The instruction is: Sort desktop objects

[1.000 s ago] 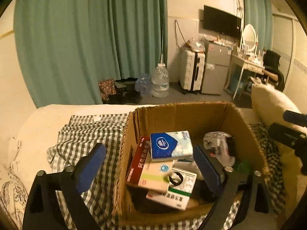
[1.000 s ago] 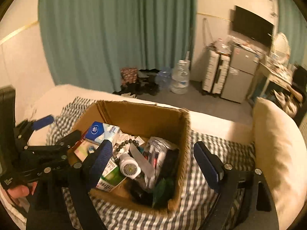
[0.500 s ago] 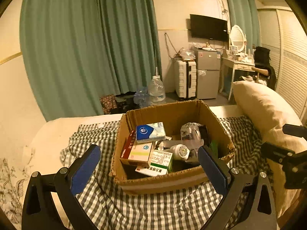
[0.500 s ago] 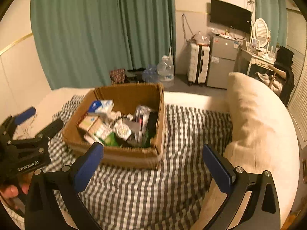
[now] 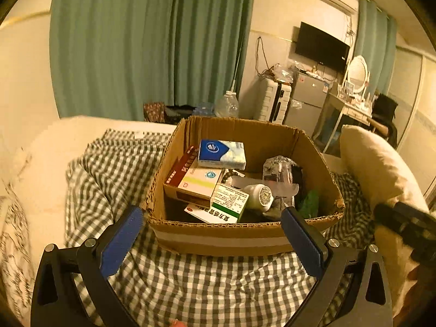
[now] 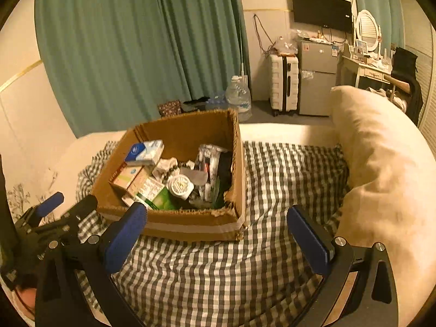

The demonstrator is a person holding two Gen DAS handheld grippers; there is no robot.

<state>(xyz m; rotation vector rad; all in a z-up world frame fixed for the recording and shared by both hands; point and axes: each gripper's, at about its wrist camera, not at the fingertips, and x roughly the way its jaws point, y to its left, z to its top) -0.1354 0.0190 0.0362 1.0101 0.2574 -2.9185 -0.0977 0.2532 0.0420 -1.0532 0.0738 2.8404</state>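
A cardboard box (image 5: 218, 238) (image 6: 188, 227) sits on a checked cloth on the bed. It holds a blue tissue pack (image 5: 221, 150) (image 6: 144, 151), medicine boxes (image 5: 200, 181) (image 6: 148, 190), a white round jar (image 5: 259, 196) (image 6: 179, 186), a plastic packet (image 5: 280, 166) and other small items. My left gripper (image 5: 211, 241) is open and empty, just in front of the box's near wall. My right gripper (image 6: 218, 235) is open and empty, in front of the box's right corner. The left gripper also shows in the right wrist view (image 6: 60, 212).
A large beige pillow (image 6: 381, 177) (image 5: 376, 169) lies to the right of the box. The checked cloth (image 6: 218, 278) (image 5: 109, 163) covers the bed around it. Beyond the bed are green curtains, a water jug (image 6: 238, 95), a white suitcase (image 6: 283, 84) and a small fridge.
Both grippers first pulled back from the box, then the left one came closer to its near wall again. The right gripper shifted right, beside the pillow. Both stayed open and empty.
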